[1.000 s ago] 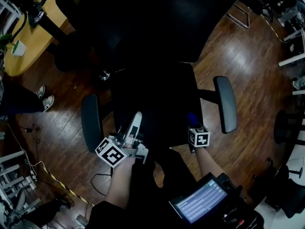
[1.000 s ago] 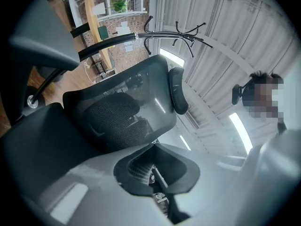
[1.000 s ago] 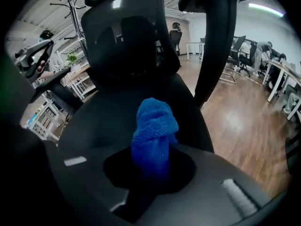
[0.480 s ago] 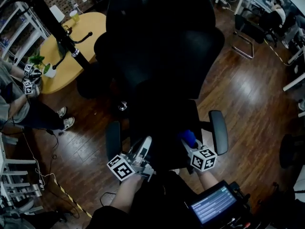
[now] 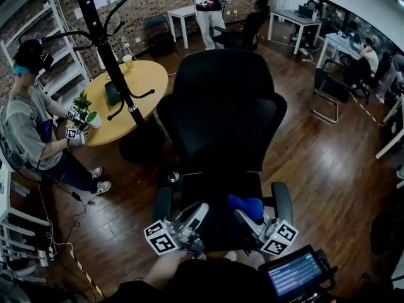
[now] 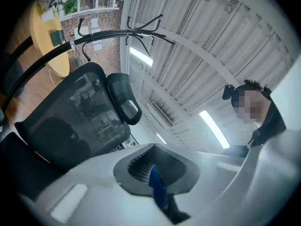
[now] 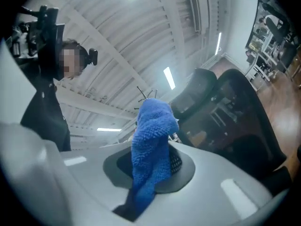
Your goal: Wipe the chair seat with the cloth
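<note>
Right gripper (image 5: 240, 214) pinches the cloth (image 5: 246, 205) over the chair seat (image 5: 214, 193), between armrests (image 5: 281, 201). Left gripper (image 5: 202, 208) sits pressed together. The seat's front is hidden.

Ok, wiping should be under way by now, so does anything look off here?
Yes: the blue cloth, pinched in the right gripper, points ceilingward and appears clear of the chair seat. The left gripper pinches a thin blue sliver, which I cannot identify.

Dark wooden floor (image 5: 328, 163) is reflecting the room light; a round yellow tabletop (image 5: 142, 84) and a black coat stand (image 5: 109, 55) are standing before a brick wall (image 5: 161, 2), white shelving (image 5: 60, 55) is lining the left side, and white desks (image 5: 297, 19) are occupying the far right.
</note>
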